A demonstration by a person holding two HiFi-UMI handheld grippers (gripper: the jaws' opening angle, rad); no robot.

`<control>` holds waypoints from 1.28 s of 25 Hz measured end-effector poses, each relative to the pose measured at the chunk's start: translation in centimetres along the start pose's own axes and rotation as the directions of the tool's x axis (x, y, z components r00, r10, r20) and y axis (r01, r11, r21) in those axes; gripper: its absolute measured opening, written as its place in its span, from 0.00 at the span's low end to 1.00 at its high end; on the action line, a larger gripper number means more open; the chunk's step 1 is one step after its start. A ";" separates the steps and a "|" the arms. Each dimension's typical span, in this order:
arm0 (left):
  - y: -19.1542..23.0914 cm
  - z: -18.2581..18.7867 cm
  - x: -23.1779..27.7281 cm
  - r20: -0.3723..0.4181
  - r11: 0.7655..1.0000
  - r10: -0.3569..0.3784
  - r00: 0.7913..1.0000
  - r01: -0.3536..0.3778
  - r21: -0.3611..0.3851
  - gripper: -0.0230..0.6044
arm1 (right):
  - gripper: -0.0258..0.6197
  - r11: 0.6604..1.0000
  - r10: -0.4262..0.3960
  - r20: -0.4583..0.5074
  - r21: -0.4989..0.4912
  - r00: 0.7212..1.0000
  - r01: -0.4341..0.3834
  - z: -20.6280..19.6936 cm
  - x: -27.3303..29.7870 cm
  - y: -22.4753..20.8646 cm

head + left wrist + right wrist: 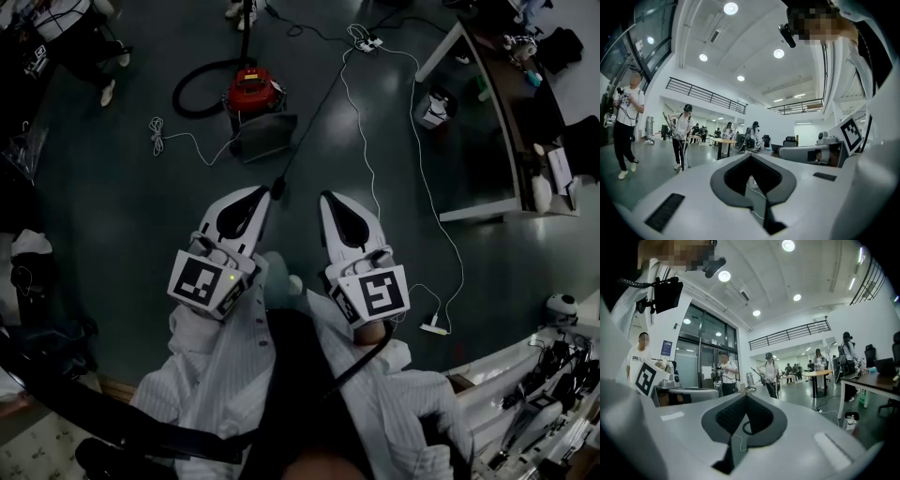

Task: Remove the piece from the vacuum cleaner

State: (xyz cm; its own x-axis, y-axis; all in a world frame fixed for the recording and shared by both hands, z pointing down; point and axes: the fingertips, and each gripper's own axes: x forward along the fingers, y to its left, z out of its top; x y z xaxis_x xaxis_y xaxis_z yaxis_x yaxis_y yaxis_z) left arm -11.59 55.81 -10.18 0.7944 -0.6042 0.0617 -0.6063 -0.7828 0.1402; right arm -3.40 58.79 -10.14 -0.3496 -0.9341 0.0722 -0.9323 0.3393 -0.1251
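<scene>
A red canister vacuum cleaner (253,91) stands on the dark floor ahead, with its black hose (192,94) looping to the left and a flat grey piece (268,137) lying just in front of it. My left gripper (253,195) and right gripper (330,200) are held side by side near my body, well short of the vacuum. Both are shut with nothing between the jaws. In the left gripper view the left gripper (751,154) points out across the hall; the right gripper (745,394) does the same in its own view. Neither of those views shows the vacuum body.
White cables (361,141) and a black cord (309,122) run over the floor. A white desk (487,112) stands at the right, a cluttered bench (544,384) at the lower right. Several people (626,126) with grippers stand about the hall, near a round table (819,380).
</scene>
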 end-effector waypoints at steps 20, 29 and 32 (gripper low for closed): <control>24.3 -1.2 20.9 -0.128 0.998 0.063 0.990 -0.059 0.034 0.04 | 0.04 0.987 0.156 -0.100 -0.012 0.983 -0.158 -1.3 30.2 -13.7; 34.7 -7.0 29.6 -0.284 0.965 0.253 0.925 -0.261 0.008 0.04 | 0.04 0.899 0.382 -0.370 -0.064 0.847 -0.434 -10.4 41.5 -20.1; 38.3 -12.0 32.8 -0.377 0.960 0.274 0.885 -0.276 0.048 0.04 | 0.04 0.849 0.432 -0.466 -0.079 0.772 -0.522 -15.7 44.6 -22.1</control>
State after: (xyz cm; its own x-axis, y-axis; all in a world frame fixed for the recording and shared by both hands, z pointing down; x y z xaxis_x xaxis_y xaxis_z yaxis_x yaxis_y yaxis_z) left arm -8.33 7.84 9.11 0.5506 -0.6929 0.4656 -0.8033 -0.5915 0.0697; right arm 0.15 11.43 11.42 -0.7157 -0.5232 0.4627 -0.6164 0.7847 -0.0661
